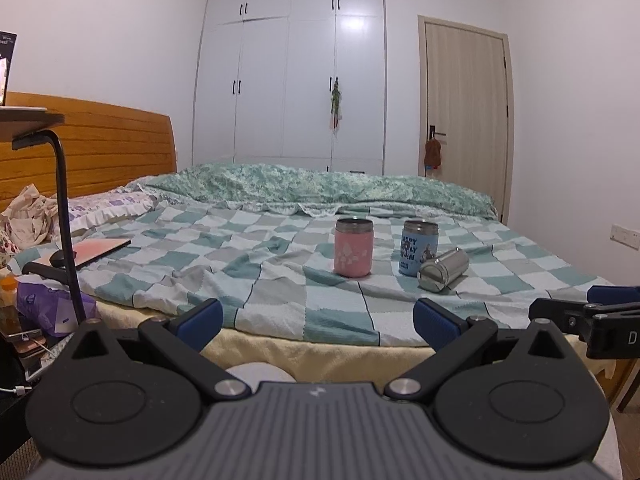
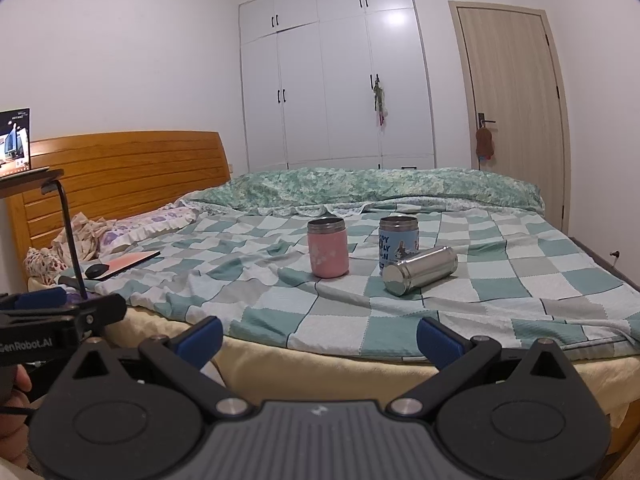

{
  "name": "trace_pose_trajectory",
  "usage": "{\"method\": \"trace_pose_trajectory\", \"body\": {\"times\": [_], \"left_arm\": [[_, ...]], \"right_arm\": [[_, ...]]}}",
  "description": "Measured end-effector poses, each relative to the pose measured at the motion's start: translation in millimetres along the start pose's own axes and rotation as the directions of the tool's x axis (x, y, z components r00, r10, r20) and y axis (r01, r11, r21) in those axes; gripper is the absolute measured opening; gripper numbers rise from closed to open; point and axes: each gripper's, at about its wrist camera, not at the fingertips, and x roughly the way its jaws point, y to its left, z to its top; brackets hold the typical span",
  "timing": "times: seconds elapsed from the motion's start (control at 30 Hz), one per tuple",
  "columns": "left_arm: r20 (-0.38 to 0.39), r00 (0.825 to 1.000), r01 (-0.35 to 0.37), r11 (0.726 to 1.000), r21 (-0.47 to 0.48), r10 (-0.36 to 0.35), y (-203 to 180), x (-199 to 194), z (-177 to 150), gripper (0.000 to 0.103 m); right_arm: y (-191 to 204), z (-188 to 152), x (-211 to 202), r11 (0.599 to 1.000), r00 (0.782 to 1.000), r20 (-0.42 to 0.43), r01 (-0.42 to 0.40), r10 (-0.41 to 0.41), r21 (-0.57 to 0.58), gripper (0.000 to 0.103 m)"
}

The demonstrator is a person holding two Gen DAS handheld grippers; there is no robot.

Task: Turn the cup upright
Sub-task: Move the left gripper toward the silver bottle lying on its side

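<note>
A steel cup lies on its side on the checked bedspread, its flat base toward me; it also shows in the right wrist view. A pink cup and a blue cup stand upright just behind and left of it. My left gripper is open and empty, off the near edge of the bed. My right gripper is open and empty too, also short of the bed edge and well apart from the cups. The right gripper's side shows in the left wrist view.
A folded green quilt lies across the far side of the bed. A pink notebook with a black mouse lies at the left. A black stand with a small shelf rises at the left by the wooden headboard.
</note>
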Motion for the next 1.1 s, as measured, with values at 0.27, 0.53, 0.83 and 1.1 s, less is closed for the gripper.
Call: {"method": "trace_pose_trajectory", "body": {"times": [0.27,0.53,0.83,1.1], "left_arm": [[-0.023,1.0,-0.002,1.0,-0.022,0.001,2.7,6.6,-1.4,0.103],[-0.116,0.993,-0.02,0.999,-0.031,0.016,1.5,43.5,-2.6,0.103],[-0.154,0.985,-0.088,0.992,-0.09,0.074,12.3,71.8,-0.6,0.103],[-0.136,0.99,-0.044,0.995,-0.089,0.032,3.1,103.8,9.4,0.103]], "right_arm": [[-8.5,1.5,7.3,0.999,1.0,-0.003,-0.013,0.013,0.03,0.103],[-22.9,12.8,41.0,1.0,1.0,-0.005,0.029,-0.029,-0.007,0.103],[-27.8,20.7,86.9,0.999,0.999,-0.035,0.009,-0.01,-0.034,0.103],[-33.4,36.0,118.6,0.999,0.999,-0.031,0.011,-0.012,-0.042,0.103]]}}
